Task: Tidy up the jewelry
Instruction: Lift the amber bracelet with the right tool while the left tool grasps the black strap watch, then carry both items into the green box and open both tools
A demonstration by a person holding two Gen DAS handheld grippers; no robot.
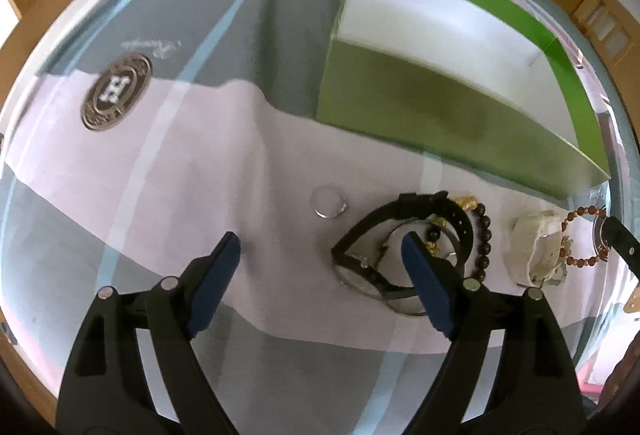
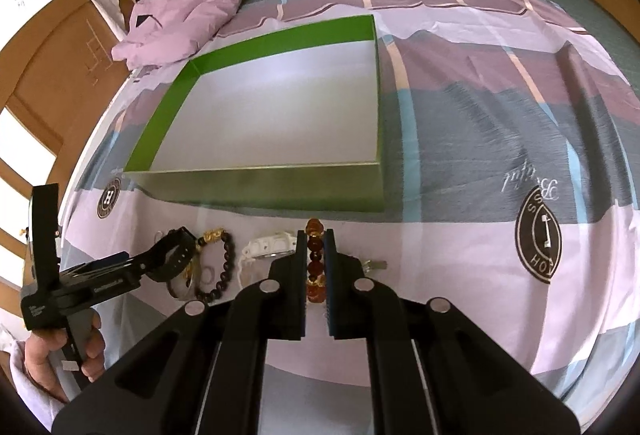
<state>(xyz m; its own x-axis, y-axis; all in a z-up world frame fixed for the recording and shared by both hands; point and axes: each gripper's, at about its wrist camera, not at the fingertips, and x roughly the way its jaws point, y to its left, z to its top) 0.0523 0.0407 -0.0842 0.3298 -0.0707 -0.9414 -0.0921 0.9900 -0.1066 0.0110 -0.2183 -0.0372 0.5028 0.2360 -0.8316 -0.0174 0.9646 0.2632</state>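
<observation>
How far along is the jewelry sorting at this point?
Barely started: the green box holds nothing. In hand: the right gripper is shut on the amber bead bracelet. Left: black watch, dark bead bracelet, white watch and ring on the bedspread; left gripper open.

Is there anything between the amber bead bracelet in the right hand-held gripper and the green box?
Nothing visible: only bare bedspread lies between the amber bead bracelet and the green box's near wall.

The green box (image 2: pixel 256 191) looks like smooth matt card with a pale lining, resting on soft, lightly creased cloth bedding (image 2: pixel 460 235). Near it, the amber bead bracelet (image 2: pixel 315 267) shines glossy, the dark bead bracelet (image 2: pixel 224 267) duller, and the black watch strap (image 1: pixel 400 211) looks like matt plastic.
</observation>
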